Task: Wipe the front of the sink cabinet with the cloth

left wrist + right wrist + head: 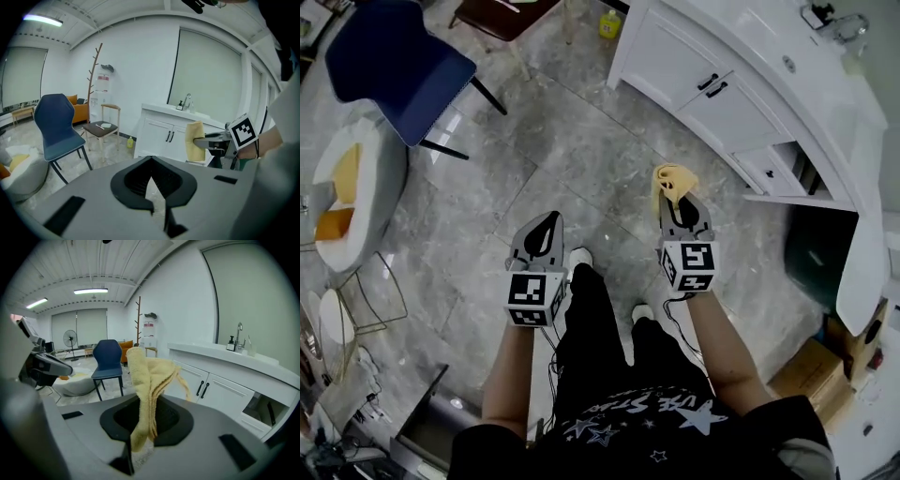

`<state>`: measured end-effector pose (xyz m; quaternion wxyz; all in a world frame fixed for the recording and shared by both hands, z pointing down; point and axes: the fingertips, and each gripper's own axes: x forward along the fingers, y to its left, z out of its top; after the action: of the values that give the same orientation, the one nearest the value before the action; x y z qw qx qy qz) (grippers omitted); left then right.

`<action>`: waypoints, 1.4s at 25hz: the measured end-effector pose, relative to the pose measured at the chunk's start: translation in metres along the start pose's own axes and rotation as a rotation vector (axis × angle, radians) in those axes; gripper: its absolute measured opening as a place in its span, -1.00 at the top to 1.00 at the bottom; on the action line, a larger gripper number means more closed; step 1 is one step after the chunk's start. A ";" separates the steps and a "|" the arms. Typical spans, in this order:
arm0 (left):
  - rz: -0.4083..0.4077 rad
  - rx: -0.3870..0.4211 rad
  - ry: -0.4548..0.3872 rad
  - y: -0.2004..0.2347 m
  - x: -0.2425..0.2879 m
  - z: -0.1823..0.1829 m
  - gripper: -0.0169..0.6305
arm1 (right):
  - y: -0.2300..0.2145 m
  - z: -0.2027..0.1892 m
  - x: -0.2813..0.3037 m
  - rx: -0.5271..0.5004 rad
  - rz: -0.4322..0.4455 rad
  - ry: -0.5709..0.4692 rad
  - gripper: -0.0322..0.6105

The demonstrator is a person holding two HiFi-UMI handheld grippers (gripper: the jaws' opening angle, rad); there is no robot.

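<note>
The person stands on the grey tiled floor (534, 159) and holds both tongs low in front of the body, side by side and apart from each other. The right tongs (680, 204) are clenched on the yellow cloth (670, 180). In the right gripper view the cloth (145, 376) is pinched between the two black jaws; its folded upper part stands above them and a short end hangs below. The left tongs (546, 227) carry nothing. In the left gripper view their jaws are closed so that the tips meet, and only a thin wedge of floor shows between them.

The white sink cabinet (694, 75) is at 1 o'clock from the person. The cloth is in the air, well apart from the cabinet front, and does not touch it. Two cabinet doors have dark handles (712, 86), and the compartment (773, 169) at 3 o'clock of these doors seems to stand open. A faucet (239, 336) stands on the top surface of the cabinet.

A blue chair (394, 56) is at 11 o'clock, and a low white seat (380, 178) with a yellow cushion is at 9 o'clock. A small yellow bottle (610, 23) stands on the floor at 12 o'clock, just beside the far corner of the cabinet. In the left gripper view a wooden chair (105, 124) stands between the blue chair and the cabinet, with a coat stand (93, 75) near the wall behind it. A cardboard box (816, 375) lies at 4 o'clock.
</note>
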<state>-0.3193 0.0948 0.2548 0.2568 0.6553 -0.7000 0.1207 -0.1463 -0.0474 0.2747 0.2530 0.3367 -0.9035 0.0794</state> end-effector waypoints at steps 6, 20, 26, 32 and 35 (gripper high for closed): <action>0.004 -0.023 -0.058 -0.087 -0.041 0.013 0.90 | -0.012 0.005 -0.082 0.037 0.091 -0.057 0.70; 0.048 0.003 -0.126 -0.270 -0.153 -0.003 0.90 | -0.088 -0.046 -0.277 0.062 0.120 -0.099 0.70; 0.121 -0.050 -0.119 -0.305 -0.208 -0.027 0.90 | -0.077 -0.061 -0.316 0.057 0.201 -0.099 0.70; 0.161 -0.075 -0.080 -0.314 -0.242 -0.044 0.90 | -0.055 -0.065 -0.332 0.057 0.258 -0.090 0.70; 0.170 -0.078 -0.089 -0.315 -0.247 -0.038 0.90 | -0.052 -0.065 -0.336 0.057 0.267 -0.088 0.70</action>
<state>-0.0012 0.2906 0.1063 0.2399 0.5877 -0.7679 0.0854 0.1303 0.1246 0.1578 0.1907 0.2237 -0.9479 0.1232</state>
